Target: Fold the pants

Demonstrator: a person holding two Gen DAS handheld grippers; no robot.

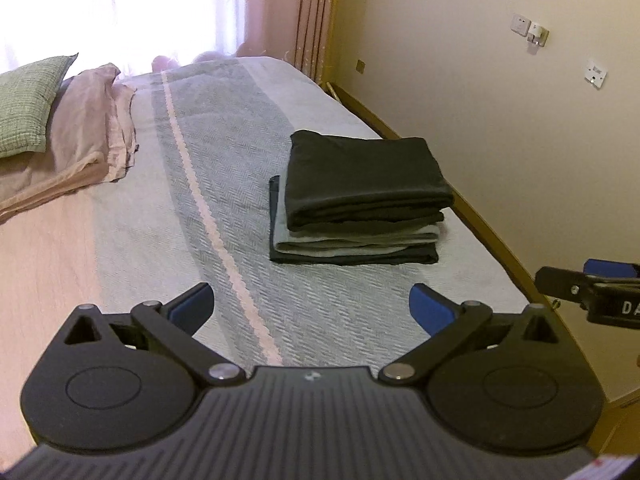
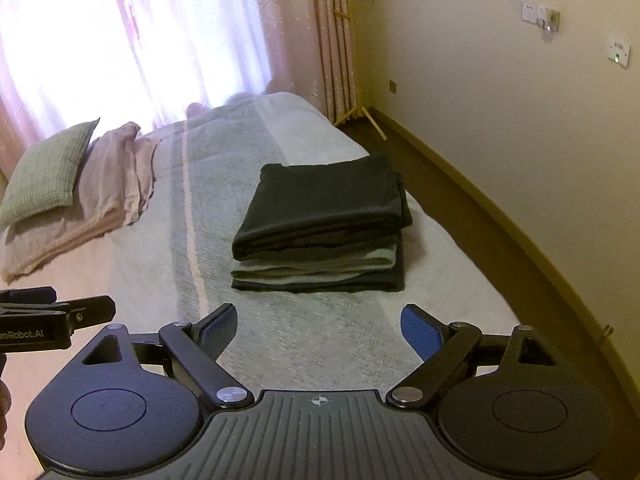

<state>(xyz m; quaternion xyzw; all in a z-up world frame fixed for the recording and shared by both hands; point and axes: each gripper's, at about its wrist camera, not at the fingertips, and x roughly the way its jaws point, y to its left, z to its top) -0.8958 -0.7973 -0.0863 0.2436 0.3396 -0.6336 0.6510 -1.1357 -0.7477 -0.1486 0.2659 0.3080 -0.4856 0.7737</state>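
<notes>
Folded black pants top a neat stack on the bed, over a grey garment and a dark one underneath. The same black pants show in the right wrist view. My left gripper hovers above the bedspread, short of the stack, open with nothing between its blue pads. My right gripper also stands open and empty, short of the stack. Each gripper appears at the edge of the other's view: the right gripper and the left gripper.
The bed has a grey and pink striped cover. A green pillow and pink pillows lie at its left. The bed's wooden edge runs along a cream wall on the right. Pink curtains hang behind.
</notes>
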